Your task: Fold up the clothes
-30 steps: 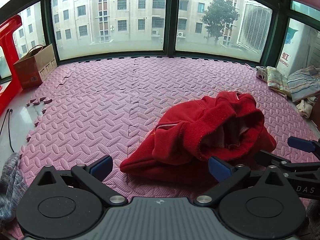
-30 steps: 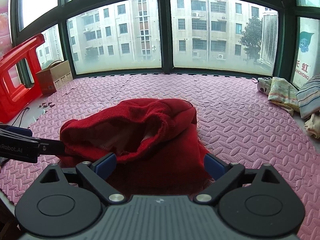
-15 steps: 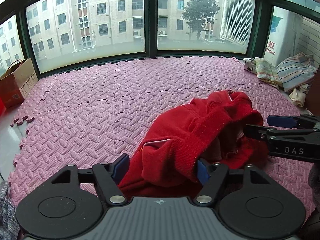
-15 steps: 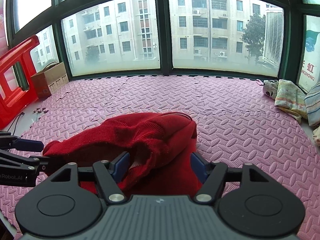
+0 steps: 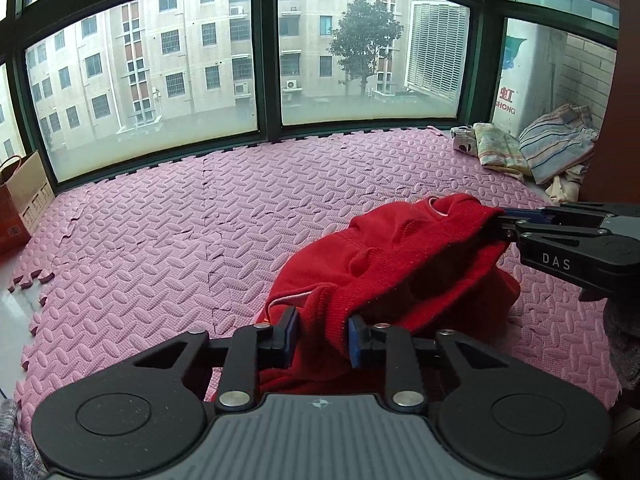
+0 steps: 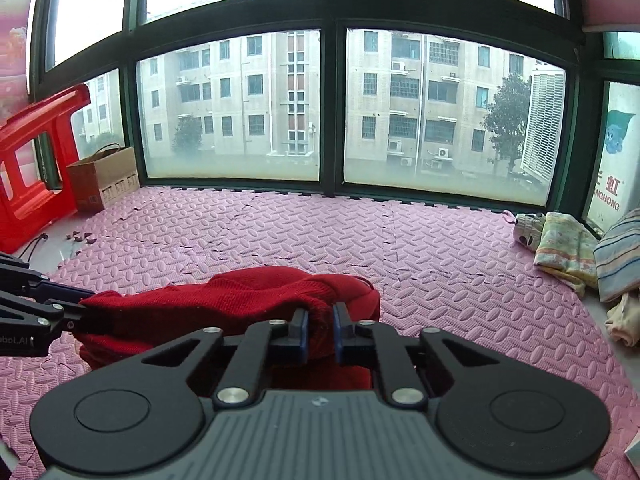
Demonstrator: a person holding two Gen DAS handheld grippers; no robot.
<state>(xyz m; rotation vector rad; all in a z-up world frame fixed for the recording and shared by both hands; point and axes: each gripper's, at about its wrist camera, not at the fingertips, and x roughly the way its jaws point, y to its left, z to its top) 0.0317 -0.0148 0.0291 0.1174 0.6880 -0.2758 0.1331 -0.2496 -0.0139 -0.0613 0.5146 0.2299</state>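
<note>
A red knit sweater [image 5: 400, 264] lies bunched on the pink foam mat [image 5: 180, 240]. My left gripper [image 5: 319, 336] is shut on a near edge of the sweater. My right gripper [image 6: 320, 330] is shut on another edge of the sweater [image 6: 224, 308]. The right gripper also shows in the left wrist view [image 5: 496, 222], pinching the sweater's far right edge. The left gripper shows at the left of the right wrist view [image 6: 78, 308], holding the sweater's left end. The cloth is stretched between the two grippers, partly lifted off the mat.
A pile of folded and loose clothes [image 5: 536, 152] lies at the far right by the wall, also in the right wrist view [image 6: 580, 252]. A cardboard box [image 6: 104, 178] and a red plastic stool [image 6: 32, 168] stand at the far left. Windows [image 6: 320, 112] close off the far side.
Both grippers closed from open onto edges of the red sweater. The sweater went from a slumped heap to being pulled taut between them and raised a little.
</note>
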